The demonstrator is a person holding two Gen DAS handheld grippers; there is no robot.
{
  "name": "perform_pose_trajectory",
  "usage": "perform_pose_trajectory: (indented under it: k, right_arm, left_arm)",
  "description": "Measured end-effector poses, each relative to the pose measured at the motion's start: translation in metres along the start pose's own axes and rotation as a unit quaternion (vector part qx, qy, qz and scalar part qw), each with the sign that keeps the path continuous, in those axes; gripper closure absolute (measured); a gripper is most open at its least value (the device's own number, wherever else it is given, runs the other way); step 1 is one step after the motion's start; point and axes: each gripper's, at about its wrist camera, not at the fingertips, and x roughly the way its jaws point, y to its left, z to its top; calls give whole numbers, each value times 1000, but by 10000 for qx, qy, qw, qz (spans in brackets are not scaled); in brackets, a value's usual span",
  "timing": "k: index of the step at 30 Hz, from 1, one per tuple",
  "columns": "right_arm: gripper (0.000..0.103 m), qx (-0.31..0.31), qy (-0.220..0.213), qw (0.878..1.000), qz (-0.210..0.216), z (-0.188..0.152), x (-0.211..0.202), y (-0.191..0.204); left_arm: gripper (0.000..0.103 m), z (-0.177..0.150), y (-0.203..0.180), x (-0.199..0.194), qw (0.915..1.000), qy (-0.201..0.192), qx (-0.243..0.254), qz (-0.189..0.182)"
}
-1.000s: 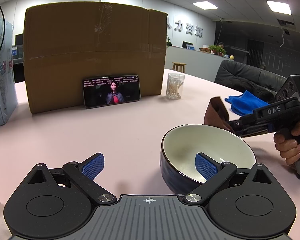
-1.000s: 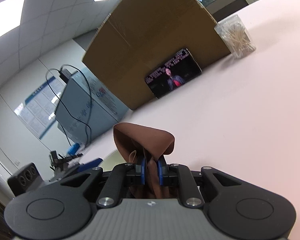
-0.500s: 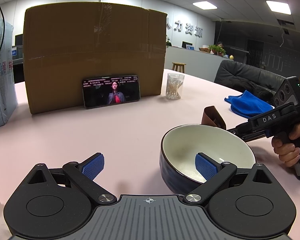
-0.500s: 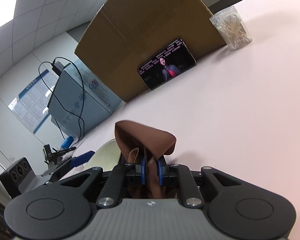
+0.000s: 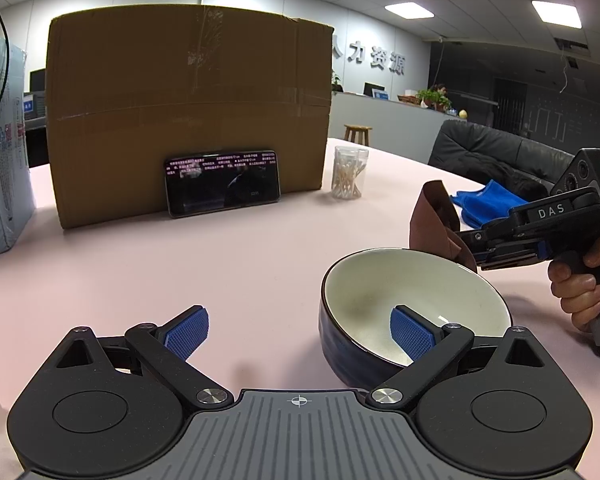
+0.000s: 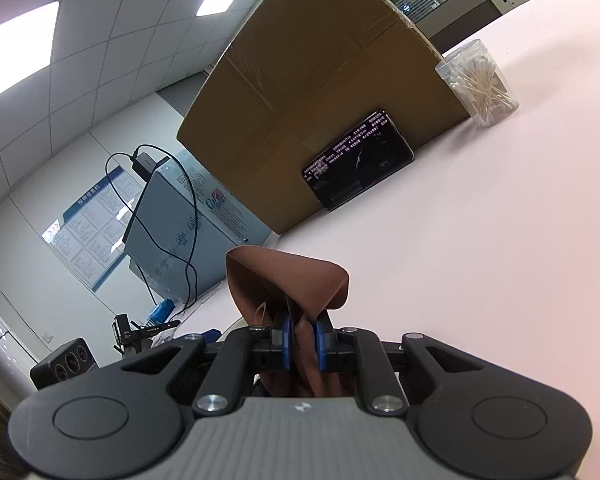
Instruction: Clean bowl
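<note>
One bowl (image 5: 416, 312), one brown cloth (image 6: 288, 284).
Left gripper (image 5: 300, 330) spread wide, one finger inside the bowl; right gripper (image 6: 303, 338) pinches the cloth.

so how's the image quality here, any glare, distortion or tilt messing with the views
Left wrist view: strong fisheye bowing of the cardboard box, bright ceiling panels, a small highlight inside the bowl, soft shadow beside it; focus is sharp. Right wrist view: horizon heavily tilted, ceiling lights blown out, phone screen dark but readable, brown cloth in the right gripper crisp.
</note>
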Motion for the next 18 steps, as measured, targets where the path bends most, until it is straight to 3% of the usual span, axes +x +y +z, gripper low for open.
perform_pose_trajectory:
  k: [7,18]
  right_arm:
    - [88,-83,333,9987,-369,-2,10,1]
    - [88,-113,-13,9999,-62,-2,0,4]
  left_arm:
    - [4,0,-3,0,10000,-3,4,5]
    - [4,0,-4,0,10000,-3,16,12]
